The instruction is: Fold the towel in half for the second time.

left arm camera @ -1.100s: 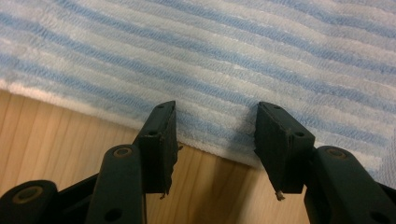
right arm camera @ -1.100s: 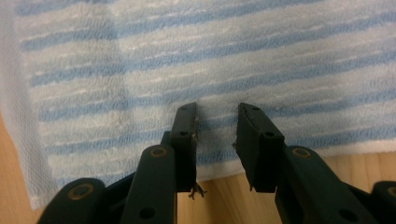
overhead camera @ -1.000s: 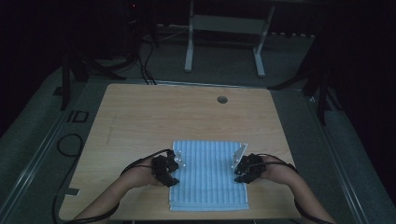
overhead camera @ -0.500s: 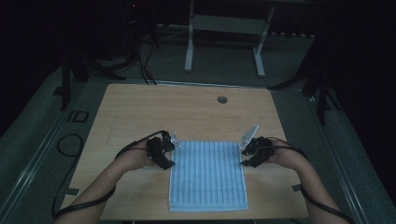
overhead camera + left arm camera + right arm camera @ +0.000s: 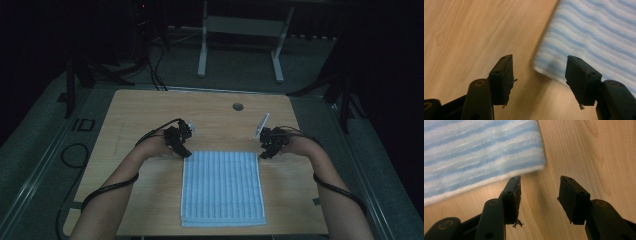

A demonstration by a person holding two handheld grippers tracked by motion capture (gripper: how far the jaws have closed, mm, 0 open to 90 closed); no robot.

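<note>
at lower centre of the high view, the towel (image 5: 222, 187) lies folded flat on the surface (image 5: 150, 110). both tools, left (image 5: 186, 153) and right (image 5: 261, 155), are released at its far corners, their jaws just opened, nothing between them. it is judged soft, light and limp; best pinched at corners.

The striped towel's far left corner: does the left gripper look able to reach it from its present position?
Probably yes. The left gripper is open, with the striped towel corner close in front of its jaws and only bare wooden table between. Nothing blocks the way.
</note>
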